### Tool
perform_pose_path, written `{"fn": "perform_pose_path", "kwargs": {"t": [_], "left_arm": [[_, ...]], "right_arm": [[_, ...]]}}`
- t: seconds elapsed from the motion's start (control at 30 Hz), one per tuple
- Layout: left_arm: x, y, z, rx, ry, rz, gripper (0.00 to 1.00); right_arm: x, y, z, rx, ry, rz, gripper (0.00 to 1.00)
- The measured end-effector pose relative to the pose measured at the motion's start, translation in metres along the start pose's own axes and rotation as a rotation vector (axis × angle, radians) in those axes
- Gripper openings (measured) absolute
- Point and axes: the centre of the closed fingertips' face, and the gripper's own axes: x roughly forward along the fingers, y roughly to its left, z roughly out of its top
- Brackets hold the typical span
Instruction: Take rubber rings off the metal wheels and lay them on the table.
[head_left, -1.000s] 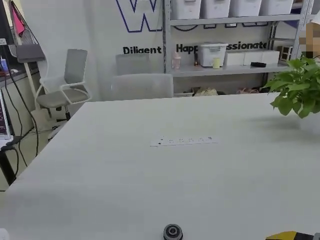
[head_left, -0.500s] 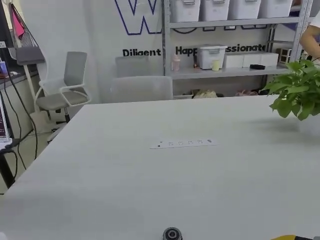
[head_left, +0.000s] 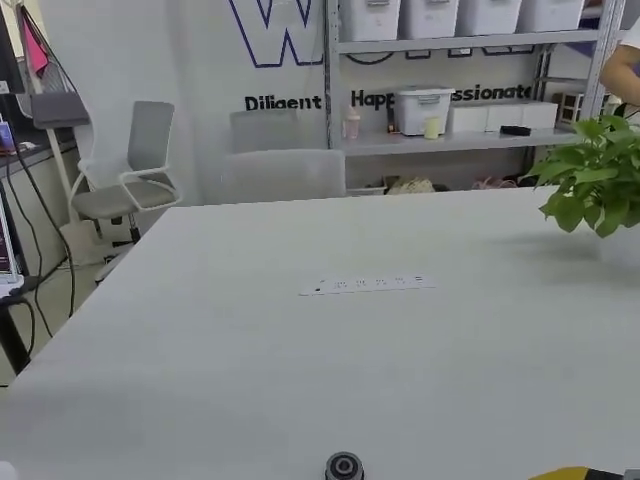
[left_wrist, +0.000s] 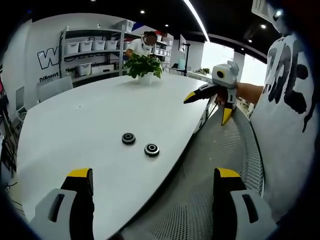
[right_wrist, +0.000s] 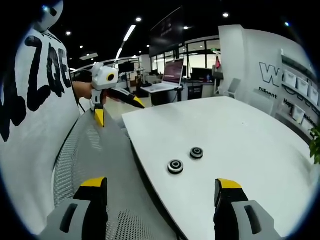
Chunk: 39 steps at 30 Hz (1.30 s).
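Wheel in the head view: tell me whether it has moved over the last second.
No. The wheel sits just as far below the socket strip as before; only the camera nudged.

Counter (head_left: 200, 350): pale grey, broad, plain matte top.
Lying on it:
1. Metal wheel (left_wrist: 128, 138), dark-rimmed, flat on its side, close to the near edge.
2. Second metal wheel (left_wrist: 151, 149), same kind, just beside the first and not touching it.
3. Socket strip (head_left: 367, 284), white, set flush, mid-counter.
4. Potted plant (head_left: 595, 180), green-leaved, white pot, far right.
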Motion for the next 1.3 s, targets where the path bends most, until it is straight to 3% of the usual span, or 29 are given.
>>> {"fn": "perform_pose_path", "kwargs": {"t": [0.5,0.9,1.3], "left_arm": [[0.003,0.004,0.001,-0.044,-0.019,-0.019,0.99],[0.008,-0.001,0.004,-0.038,-0.008,-0.045,0.99],[0.013,-0.002,0.004,-0.026,0.008,-0.076,0.99]], "right_arm": [[0.005,0.003,0.002,0.022,-0.013,0.038,0.88],[0.008,0.006,0.008,0.056,-0.045,0.074,0.88],[0.013,0.0,0.003,0.056,-0.039,0.081,0.88]]}}
